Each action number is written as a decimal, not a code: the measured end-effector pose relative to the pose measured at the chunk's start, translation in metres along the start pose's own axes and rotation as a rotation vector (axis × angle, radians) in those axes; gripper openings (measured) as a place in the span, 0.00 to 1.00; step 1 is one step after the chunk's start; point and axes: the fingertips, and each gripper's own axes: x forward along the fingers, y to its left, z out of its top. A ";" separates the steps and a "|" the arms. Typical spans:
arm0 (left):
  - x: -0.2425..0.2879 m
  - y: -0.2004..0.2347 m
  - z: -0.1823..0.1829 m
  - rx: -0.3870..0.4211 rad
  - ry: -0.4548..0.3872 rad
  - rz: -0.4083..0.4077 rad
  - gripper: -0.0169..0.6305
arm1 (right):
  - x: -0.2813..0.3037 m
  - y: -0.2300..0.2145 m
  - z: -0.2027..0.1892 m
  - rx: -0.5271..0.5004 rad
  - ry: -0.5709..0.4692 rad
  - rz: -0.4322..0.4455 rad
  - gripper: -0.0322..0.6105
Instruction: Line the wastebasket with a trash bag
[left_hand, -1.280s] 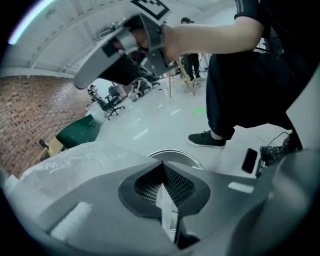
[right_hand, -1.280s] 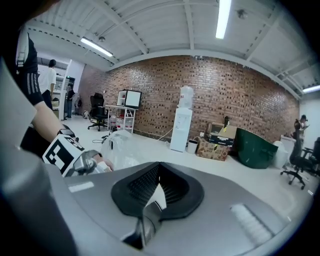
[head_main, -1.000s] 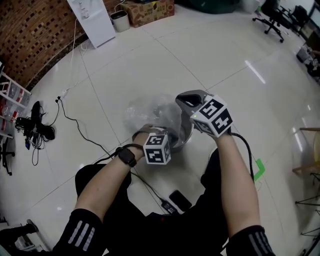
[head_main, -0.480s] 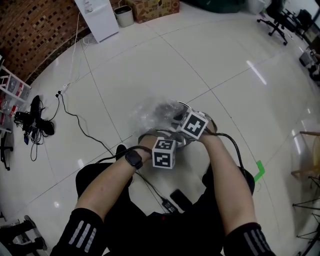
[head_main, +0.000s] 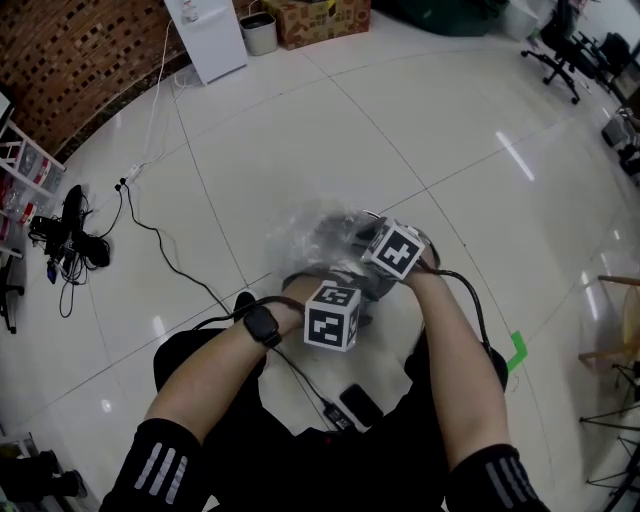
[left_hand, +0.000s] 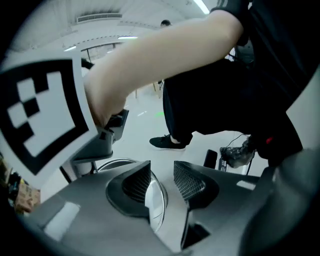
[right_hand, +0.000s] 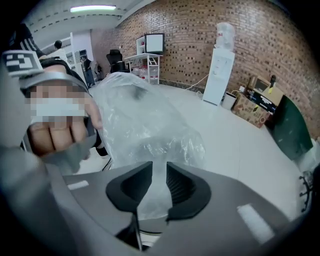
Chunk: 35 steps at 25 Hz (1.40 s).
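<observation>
A small metal wastebasket (head_main: 372, 288) stands on the floor between the person's knees, with a crumpled clear trash bag (head_main: 305, 235) bulging over its far side. My left gripper (head_main: 335, 288) hovers at the near rim. In the left gripper view its jaws (left_hand: 161, 182) stand apart and have just been opening, with only the shiny rim (left_hand: 156, 197) behind the gap. My right gripper (head_main: 368, 240) sits at the right rim. In the right gripper view (right_hand: 160, 186) its jaws have just opened, then eased in a little. Bag film (right_hand: 145, 125) lies in the gap, and the pads do not press it.
A phone (head_main: 358, 403) and a black cable (head_main: 170, 255) lie on the white tiles near the person's legs. Green tape (head_main: 516, 350) marks the floor at right. A white dispenser (head_main: 205, 35), a small bin (head_main: 262, 32) and a cardboard box (head_main: 320, 18) stand far back.
My right gripper has come down from above the basket to its rim, close beside the left one. The left gripper has drawn back slightly toward me. The bag has settled lower.
</observation>
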 end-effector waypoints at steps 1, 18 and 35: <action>-0.011 -0.002 0.008 -0.009 -0.032 -0.011 0.24 | -0.001 -0.002 -0.001 0.003 -0.001 -0.004 0.21; -0.154 0.100 -0.157 -0.612 0.089 0.366 0.22 | -0.003 0.023 0.021 -0.076 0.032 0.079 0.27; -0.150 0.106 -0.169 -0.601 0.179 0.365 0.22 | 0.121 0.034 -0.040 -0.013 0.198 0.141 0.27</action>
